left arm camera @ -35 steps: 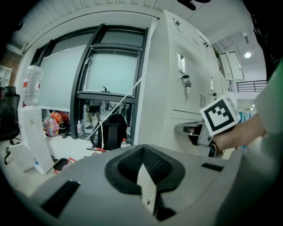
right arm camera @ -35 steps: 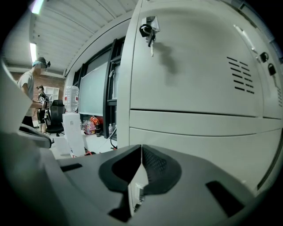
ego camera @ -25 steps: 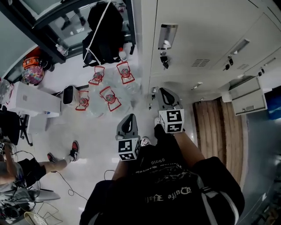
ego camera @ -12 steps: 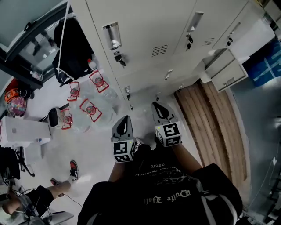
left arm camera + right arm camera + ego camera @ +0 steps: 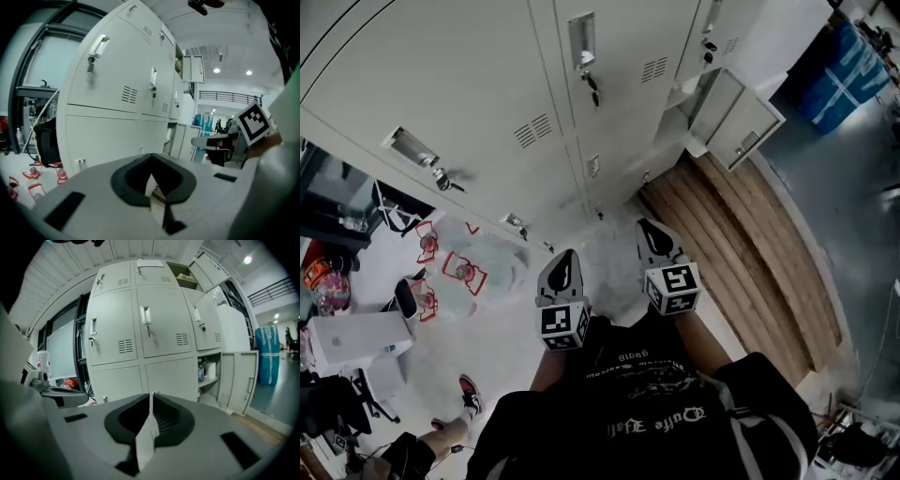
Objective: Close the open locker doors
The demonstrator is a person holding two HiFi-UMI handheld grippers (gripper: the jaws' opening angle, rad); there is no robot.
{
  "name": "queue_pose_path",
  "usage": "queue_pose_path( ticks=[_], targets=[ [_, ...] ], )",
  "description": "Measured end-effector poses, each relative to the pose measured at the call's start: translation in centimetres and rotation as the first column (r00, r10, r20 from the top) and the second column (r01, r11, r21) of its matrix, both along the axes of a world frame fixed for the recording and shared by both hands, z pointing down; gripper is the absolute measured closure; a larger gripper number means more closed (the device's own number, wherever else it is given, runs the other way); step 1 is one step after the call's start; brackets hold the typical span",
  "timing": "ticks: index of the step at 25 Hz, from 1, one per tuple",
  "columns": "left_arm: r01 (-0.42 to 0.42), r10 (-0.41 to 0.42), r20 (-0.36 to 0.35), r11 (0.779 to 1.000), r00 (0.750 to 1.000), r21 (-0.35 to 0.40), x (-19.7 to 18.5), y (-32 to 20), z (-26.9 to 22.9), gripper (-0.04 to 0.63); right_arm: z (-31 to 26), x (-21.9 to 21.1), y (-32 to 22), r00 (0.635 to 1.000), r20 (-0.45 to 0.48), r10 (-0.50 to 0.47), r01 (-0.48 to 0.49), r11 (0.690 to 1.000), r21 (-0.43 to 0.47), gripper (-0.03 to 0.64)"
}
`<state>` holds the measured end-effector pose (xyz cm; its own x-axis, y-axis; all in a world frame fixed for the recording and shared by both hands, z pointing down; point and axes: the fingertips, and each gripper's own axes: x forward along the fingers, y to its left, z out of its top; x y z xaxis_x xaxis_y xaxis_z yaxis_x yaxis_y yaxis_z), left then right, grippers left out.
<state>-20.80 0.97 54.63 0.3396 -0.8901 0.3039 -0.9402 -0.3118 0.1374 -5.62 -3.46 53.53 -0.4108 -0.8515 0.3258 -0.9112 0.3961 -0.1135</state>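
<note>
Both grippers are held out in front of the body, side by side and apart, touching nothing. They point at the lockers (image 5: 487, 84) from a standoff.

Left gripper (image 5: 565, 265): jaws clenched, tips meeting on a seam in its own view (image 5: 151, 180), nothing between them. It faces the bank at a slant, with the closed doors running off to the right.

Right gripper (image 5: 657, 236): jaws clenched too, nothing gripped (image 5: 151, 414). It faces the bank nearly square on.

Task items:
- The low door (image 5: 239, 380) at the right end of the bank is swung wide open. Its compartment (image 5: 209, 373) shows a shelf with a few things on it. In the head view this door (image 5: 741, 120) sticks out over the wood floor strip (image 5: 741, 253), ahead and right of the right gripper.
- The top door (image 5: 209, 267) above the same end is also open. There are items in its compartment (image 5: 183, 271). The left gripper view catches this door edge-on (image 5: 194, 68).
- The other doors in view are shut, with keys hanging in several locks.

Also in view are bottles (image 5: 464, 272) on the floor at the left end of the bank and a white box (image 5: 356, 337) beside them. Another person's shoe (image 5: 471, 394) is at lower left.
</note>
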Motion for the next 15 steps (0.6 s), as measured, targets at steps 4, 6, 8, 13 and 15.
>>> queue_pose_path(
  ticks=[4, 6, 8, 13, 15],
  targets=[
    [0.002, -0.002, -0.026, 1.0, 1.0, -0.011, 6.5, -1.8, 0.1, 0.589, -0.3, 6.9, -1.4, 1.0, -0.012, 0.007, -0.008, 1.0, -0.01, 0.607],
    [0.0, 0.0, -0.037, 1.0, 0.999, -0.01, 9.7, -2.8, -0.2, 0.589, -0.7, 10.6, -2.2, 1.0, -0.015, 0.012, -0.012, 1.0, -0.01, 0.601],
    [-0.014, 0.014, -0.04, 1.0, 0.999, 0.0, 13.1, -4.0, -0.5, 0.589, -1.0, 14.5, -3.4, 1.0, -0.01, 0.023, -0.023, 1.0, -0.006, 0.568],
    [-0.002, 0.002, -0.041, 1.0, 0.999, 0.0, 20.4, -6.6, -0.4, 0.589, -0.7, 23.6, -5.8, 0.999, 0.007, 0.051, -0.051, 0.999, -0.008, 0.522],
    [0.024, -0.024, -0.069, 1.0, 0.997, -0.004, 22.9, -7.8, -0.2, 0.589, -0.6, 26.7, -6.9, 0.999, -0.002, 0.042, -0.042, 0.999, -0.003, 0.504]
  ],
)
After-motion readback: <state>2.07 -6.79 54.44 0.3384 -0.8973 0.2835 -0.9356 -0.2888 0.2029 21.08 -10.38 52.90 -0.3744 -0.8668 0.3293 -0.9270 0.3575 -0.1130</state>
